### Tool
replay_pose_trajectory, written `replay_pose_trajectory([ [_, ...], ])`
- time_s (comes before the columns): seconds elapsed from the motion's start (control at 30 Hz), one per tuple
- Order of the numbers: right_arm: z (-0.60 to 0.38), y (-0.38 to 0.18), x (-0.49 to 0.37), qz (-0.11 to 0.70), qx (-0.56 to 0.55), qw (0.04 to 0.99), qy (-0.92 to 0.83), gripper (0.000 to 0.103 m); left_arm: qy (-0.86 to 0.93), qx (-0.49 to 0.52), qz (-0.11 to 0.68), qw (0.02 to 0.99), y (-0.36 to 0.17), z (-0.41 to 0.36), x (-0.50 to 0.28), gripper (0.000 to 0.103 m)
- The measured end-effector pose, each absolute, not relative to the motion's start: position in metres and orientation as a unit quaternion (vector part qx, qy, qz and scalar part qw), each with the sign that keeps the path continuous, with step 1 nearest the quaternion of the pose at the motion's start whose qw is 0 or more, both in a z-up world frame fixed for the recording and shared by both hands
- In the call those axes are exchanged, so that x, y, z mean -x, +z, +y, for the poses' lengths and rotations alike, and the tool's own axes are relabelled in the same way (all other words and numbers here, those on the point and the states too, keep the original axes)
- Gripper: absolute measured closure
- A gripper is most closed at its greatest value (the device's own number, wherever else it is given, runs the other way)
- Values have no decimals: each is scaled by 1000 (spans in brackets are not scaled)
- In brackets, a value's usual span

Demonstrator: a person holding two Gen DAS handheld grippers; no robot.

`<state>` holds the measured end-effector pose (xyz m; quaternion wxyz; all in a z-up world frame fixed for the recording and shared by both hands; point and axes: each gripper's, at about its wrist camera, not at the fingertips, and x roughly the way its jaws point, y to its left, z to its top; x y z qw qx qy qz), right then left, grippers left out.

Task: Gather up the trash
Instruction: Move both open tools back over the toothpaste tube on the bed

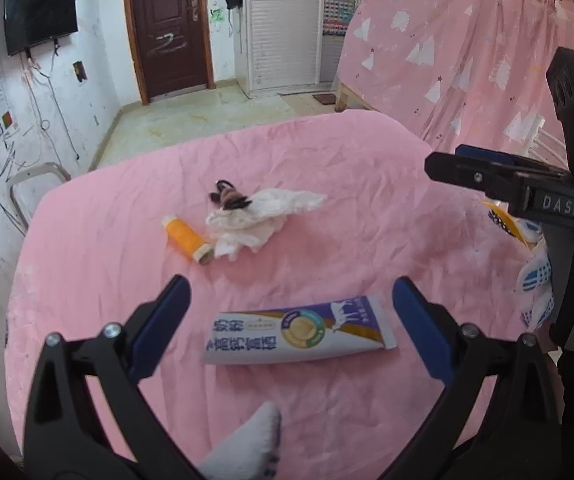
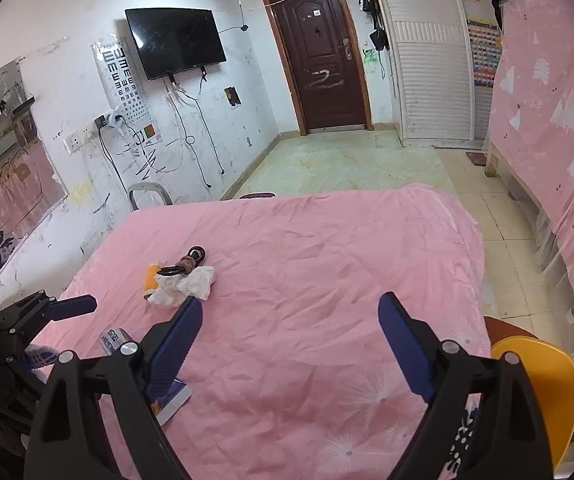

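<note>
Left wrist view is showing the left gripper [image 1: 291,320] with its jaws wide apart, hanging over the purple and white tube [image 1: 299,330] lying flat on the pink sheet [image 1: 367,184]. The right gripper [image 2: 289,336] is also gaping, holding nothing. Farther off, the crumpled tissue [image 1: 255,220] is sitting beside an orange spool [image 1: 186,239], a hair tie [image 1: 229,198] on top. Nothing looks picked up yet, so I think the job is just starting
</note>
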<state>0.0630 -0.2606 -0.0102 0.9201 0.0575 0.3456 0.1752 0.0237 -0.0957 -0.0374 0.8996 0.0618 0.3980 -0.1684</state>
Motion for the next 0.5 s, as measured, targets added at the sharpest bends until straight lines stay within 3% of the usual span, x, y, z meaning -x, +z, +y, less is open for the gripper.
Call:
replay_pose_trajectory([
  [0.5, -211, -17, -91, 360, -14, 906, 221, 22, -149, 33, 485, 861, -62, -64, -10, 6],
])
